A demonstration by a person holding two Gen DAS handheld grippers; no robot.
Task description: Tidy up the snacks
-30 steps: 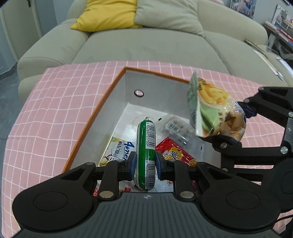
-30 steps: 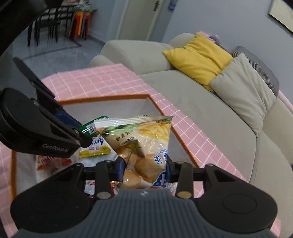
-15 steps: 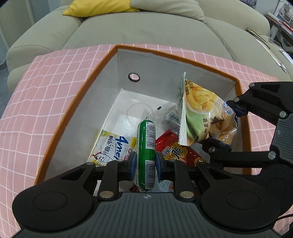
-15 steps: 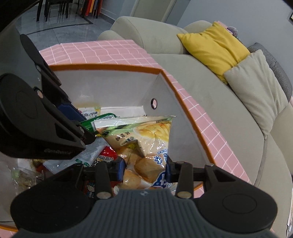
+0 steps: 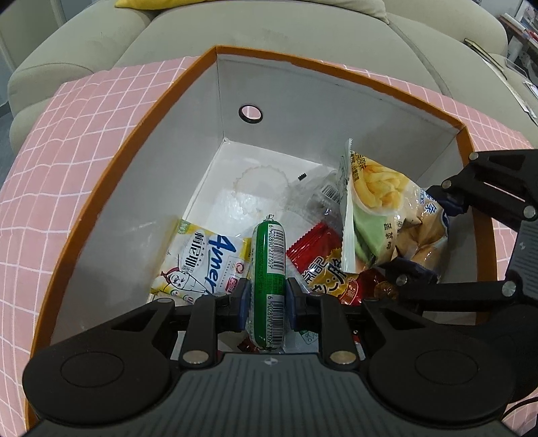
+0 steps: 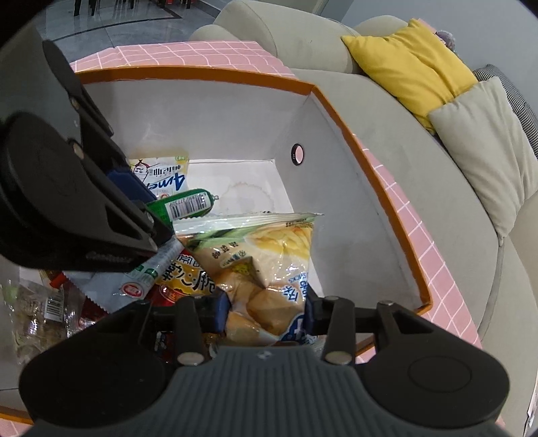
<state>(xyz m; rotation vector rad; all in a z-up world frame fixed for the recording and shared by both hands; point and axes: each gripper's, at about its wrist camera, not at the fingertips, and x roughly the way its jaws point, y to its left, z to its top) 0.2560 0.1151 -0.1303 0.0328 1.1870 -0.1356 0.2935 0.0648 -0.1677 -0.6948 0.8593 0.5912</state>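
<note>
Left wrist view: the left gripper point(image 5: 268, 300) is seen clamped on a green sausage stick point(image 5: 269, 269), which is pinched at its lower half between the two blue-padded fingers point(image 5: 242, 304) and points forward, its glossy barcoded wrapper ending in a small metal clip. In the right wrist view the right gripper point(image 6: 265, 314) is closed on a crinkled clear chip bag point(image 6: 265, 265) printed with yellow fries; the bag is gripped near its bottom and its sealed top edge stands forward of the jaws. Both held snacks are located inside the box point(image 5: 141, 141), a white-walled cardboard container with an orange rim and a round grommet hole point(image 5: 250, 114) in its far wall. Against that box, the sausage stick is held over the near middle of the floor and the chip bag toward the right wall. On the box floor a white and yellow packet point(image 5: 198, 262) is lying left of the sausage stick, a red and yellow packet point(image 5: 322, 265) is lying between the two held snacks, and a clear wrapper point(image 5: 319, 195) with a barcode is lying further back. The box is set on a pink checked cloth point(image 5: 67, 141), with a grey sofa point(image 5: 269, 27) behind the box and a yellow cushion point(image 6: 410, 57) on it.
</note>
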